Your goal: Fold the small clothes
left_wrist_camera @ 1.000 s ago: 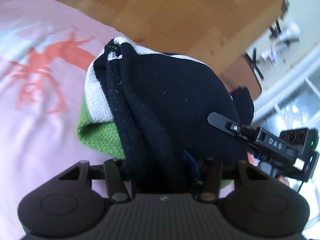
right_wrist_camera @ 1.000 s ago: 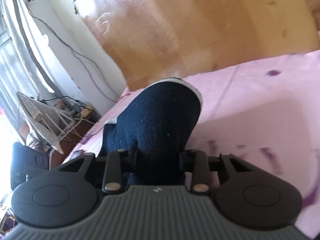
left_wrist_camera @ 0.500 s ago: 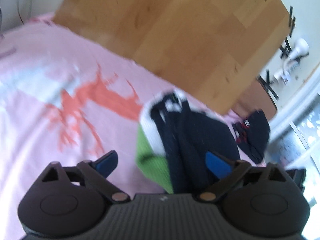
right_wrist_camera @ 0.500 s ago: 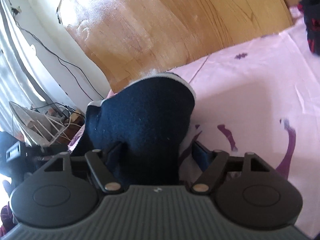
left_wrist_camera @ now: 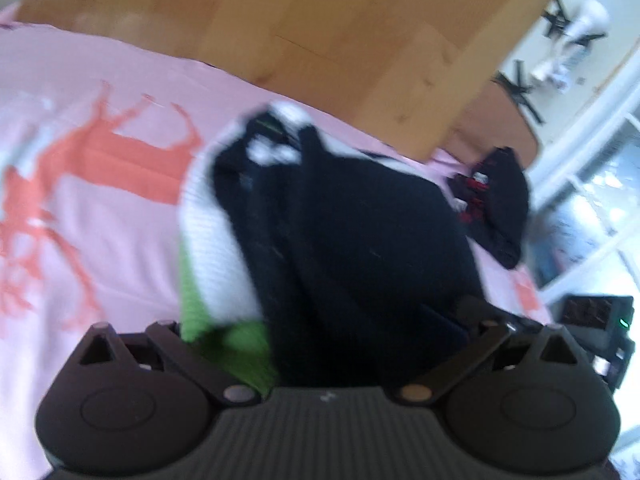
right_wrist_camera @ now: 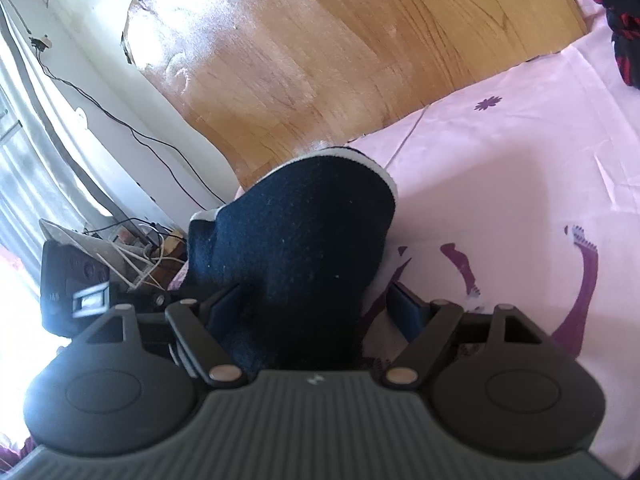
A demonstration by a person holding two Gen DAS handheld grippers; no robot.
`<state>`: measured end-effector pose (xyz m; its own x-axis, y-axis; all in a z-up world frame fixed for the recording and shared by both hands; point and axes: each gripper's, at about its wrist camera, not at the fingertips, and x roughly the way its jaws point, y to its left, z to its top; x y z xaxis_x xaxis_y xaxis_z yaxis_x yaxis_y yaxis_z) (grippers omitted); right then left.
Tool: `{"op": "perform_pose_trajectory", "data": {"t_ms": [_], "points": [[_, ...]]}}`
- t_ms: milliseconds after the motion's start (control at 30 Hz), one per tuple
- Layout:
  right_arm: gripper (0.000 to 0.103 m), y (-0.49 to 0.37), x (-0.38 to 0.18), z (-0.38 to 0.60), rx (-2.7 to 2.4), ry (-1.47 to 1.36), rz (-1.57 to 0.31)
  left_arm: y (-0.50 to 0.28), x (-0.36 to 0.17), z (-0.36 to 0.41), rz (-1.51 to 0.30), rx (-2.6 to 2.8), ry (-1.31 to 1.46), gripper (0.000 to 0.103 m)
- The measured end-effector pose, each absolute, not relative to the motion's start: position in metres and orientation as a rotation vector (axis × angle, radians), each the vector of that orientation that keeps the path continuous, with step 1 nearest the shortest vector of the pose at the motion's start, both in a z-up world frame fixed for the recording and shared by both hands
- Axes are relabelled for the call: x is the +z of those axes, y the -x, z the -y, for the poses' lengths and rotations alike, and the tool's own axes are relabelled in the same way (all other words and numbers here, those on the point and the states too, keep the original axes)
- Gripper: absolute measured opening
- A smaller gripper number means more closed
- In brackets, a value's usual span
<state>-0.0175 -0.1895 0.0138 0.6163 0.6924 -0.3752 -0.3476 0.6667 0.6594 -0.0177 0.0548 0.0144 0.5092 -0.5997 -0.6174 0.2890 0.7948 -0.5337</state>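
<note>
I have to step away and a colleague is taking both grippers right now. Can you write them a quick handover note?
Left gripper: jaws spread wide, nothing clamped; the folded navy, white and green garment lies between them on the pink bedsheet.
Right gripper: jaws also open, its blue pads either side of the same navy bundle, not pinching it.
Done: this garment looks folded into a compact bundle near the wooden headboard.
Left: a dark garment with red markings lies crumpled further along the bed, apparently unfolded. Probably pull both grippers clear and take that one next.
</note>
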Motion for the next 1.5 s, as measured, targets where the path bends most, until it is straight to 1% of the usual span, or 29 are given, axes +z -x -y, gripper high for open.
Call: {"op": "perform_pose_trajectory", "data": {"t_ms": [100, 300, 333, 367, 400, 433, 467, 533, 633, 700, 767, 833, 933, 967, 1033, 1067, 1100, 1133, 1167, 1200, 1233, 1267, 1400, 1500], "points": [[0.081, 0.017, 0.013, 0.191, 0.652, -0.591, -0.662, 0.023, 0.009, -0.041, -0.861, -0.580, 0.367, 0.102], [0.081, 0.017, 0.014, 0.193, 0.662, -0.617, -0.657, 0.023, -0.003, -0.044, -0.840, -0.633, 0.463, 0.101], [0.081, 0.017, 0.014, 0.193, 0.662, -0.611, -0.658, 0.024, -0.003, -0.046, -0.832, -0.631, 0.473, 0.096], [0.081, 0.017, 0.014, 0.192, 0.662, -0.605, -0.659, 0.027, -0.003, -0.050, -0.824, -0.623, 0.478, 0.087], [0.081, 0.018, 0.014, 0.192, 0.662, -0.600, -0.660, 0.026, -0.001, -0.051, -0.818, -0.613, 0.480, 0.082], [0.081, 0.018, 0.014, 0.191, 0.662, -0.598, -0.661, 0.028, -0.003, -0.057, -0.814, -0.603, 0.487, 0.070], [0.081, 0.018, 0.014, 0.191, 0.662, -0.598, -0.661, 0.029, -0.004, -0.064, -0.813, -0.599, 0.501, 0.064], [0.081, 0.018, 0.014, 0.192, 0.663, -0.600, -0.661, 0.028, -0.009, -0.073, -0.819, -0.610, 0.556, 0.060], [0.081, 0.017, 0.014, 0.191, 0.664, -0.598, -0.663, 0.029, -0.007, -0.078, -0.823, -0.615, 0.553, 0.062], [0.081, 0.017, 0.015, 0.190, 0.664, -0.595, -0.665, 0.029, -0.006, -0.076, -0.825, -0.625, 0.543, 0.068], [0.081, 0.017, 0.015, 0.190, 0.673, -0.591, -0.670, 0.030, -0.003, -0.074, -0.835, -0.653, 0.542, 0.084], [0.081, 0.018, 0.015, 0.189, 0.685, -0.583, -0.678, 0.033, 0.000, -0.070, -0.851, -0.674, 0.525, 0.091], [0.081, 0.019, 0.016, 0.185, 0.707, -0.562, -0.691, 0.042, 0.005, -0.065, -0.852, -0.665, 0.474, 0.093], [0.081, 0.019, 0.016, 0.183, 0.714, -0.552, -0.697, 0.043, 0.006, -0.063, -0.854, -0.664, 0.472, 0.096], [0.080, 0.020, 0.017, 0.178, 0.726, -0.521, -0.708, 0.044, 0.006, -0.060, -0.848, -0.656, 0.481, 0.095], [0.073, 0.020, 0.017, 0.175, 0.733, -0.509, -0.716, 0.043, 0.005, -0.058, -0.842, -0.653, 0.483, 0.088], [0.060, 0.020, 0.017, 0.172, 0.724, -0.495, -0.723, 0.042, 0.005, -0.055, -0.837, -0.641, 0.478, 0.081], [0.055, 0.021, 0.017, 0.172, 0.715, -0.492, -0.720, 0.040, 0.004, -0.053, -0.836, -0.614, 0.469, 0.062], [0.048, 0.021, 0.017, 0.175, 0.720, -0.505, -0.706, 0.038, 0.003, -0.052, -0.838, -0.589, 0.468, 0.052], [0.044, 0.022, 0.018, 0.178, 0.727, -0.523, -0.693, 0.035, 0.001, -0.053, -0.846, -0.592, 0.490, 0.050], [0.043, 0.023, 0.018, 0.179, 0.724, -0.531, -0.684, 0.033, -0.001, -0.057, -0.851, -0.599, 0.522, 0.046], [0.042, 0.024, 0.019, 0.178, 0.717, -0.524, -0.677, 0.032, -0.001, -0.058, -0.845, -0.601, 0.529, 0.044], [0.041, 0.036, 0.025, 0.174, 0.717, -0.465, -0.588, 0.041, 0.011, -0.052, -0.761, -0.605, 0.454, 0.042], [0.041, 0.040, 0.027, 0.177, 0.720, -0.474, -0.527, 0.044, 0.021, -0.047, -0.703, -0.612, 0.399, 0.042]]}}
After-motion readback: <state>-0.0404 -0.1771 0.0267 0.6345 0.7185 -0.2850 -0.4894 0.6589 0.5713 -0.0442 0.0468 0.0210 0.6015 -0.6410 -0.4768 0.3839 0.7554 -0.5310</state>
